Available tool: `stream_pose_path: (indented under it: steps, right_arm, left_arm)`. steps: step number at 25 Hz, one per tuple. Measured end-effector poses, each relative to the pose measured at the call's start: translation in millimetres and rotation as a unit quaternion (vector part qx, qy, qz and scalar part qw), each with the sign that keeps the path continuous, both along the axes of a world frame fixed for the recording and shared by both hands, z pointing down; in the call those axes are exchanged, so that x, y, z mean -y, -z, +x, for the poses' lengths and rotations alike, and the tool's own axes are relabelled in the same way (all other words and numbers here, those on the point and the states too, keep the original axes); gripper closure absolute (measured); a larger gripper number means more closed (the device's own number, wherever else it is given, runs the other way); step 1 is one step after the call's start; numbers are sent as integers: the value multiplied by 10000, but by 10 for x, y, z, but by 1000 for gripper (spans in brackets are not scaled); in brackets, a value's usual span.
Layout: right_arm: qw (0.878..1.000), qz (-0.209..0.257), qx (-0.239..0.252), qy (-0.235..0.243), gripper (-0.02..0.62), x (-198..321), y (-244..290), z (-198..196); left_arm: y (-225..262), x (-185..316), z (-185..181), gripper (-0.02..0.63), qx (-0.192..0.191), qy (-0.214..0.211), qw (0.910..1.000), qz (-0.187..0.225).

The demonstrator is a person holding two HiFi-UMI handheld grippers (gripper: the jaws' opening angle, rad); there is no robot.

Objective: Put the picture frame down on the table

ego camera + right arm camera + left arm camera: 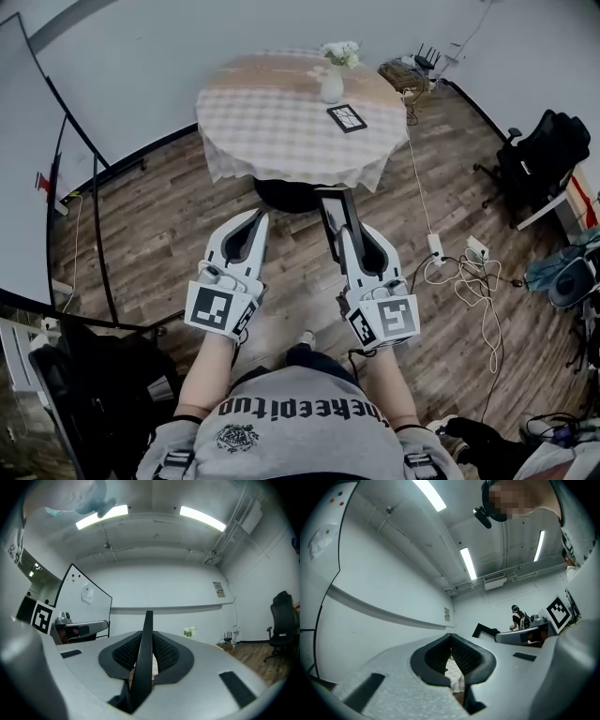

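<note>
Wood-plank floor, white walls. Round table (272, 122) with a checked cloth sits upper centre of the head view, and on it are a white vase (332, 86) with flowers (341, 53) and a small framed picture (347, 117) lying flat right of the vase. Black office chair (544, 159) is at the right edge, with cables (473, 277) on the floor below it.

Right gripper (349, 232): jaws clamped on the picture frame (144, 660), a thin black panel seen edge-on between the pads. It stands roughly upright in the right gripper view and sticks out past the jaw tips. In the head view the frame is at centre, over the floor, just below the near edge of the table and not on it.

Left gripper (253, 217): jaws closed, pads meeting at the tips, nothing gripped. It's just left of the right gripper, at the same height in the picture.

Both grippers point toward the table.
</note>
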State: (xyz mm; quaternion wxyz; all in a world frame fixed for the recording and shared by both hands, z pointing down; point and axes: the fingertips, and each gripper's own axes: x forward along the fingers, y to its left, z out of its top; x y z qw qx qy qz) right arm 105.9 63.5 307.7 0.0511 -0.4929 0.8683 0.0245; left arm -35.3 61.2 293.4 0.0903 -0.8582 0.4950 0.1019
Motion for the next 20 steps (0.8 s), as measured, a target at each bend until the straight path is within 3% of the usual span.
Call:
stream_pose_path:
  steps: [9, 20]
  right_arm:
    - [9998, -10, -4, 199, 523, 531, -70, 312]
    - [9999, -128, -15, 81, 524, 1142, -164, 203]
  left_arm:
    - [-34, 422, 309, 591, -1, 178, 9998, 39]
    - [-135, 1072, 226, 591, 58, 32, 9999, -136]
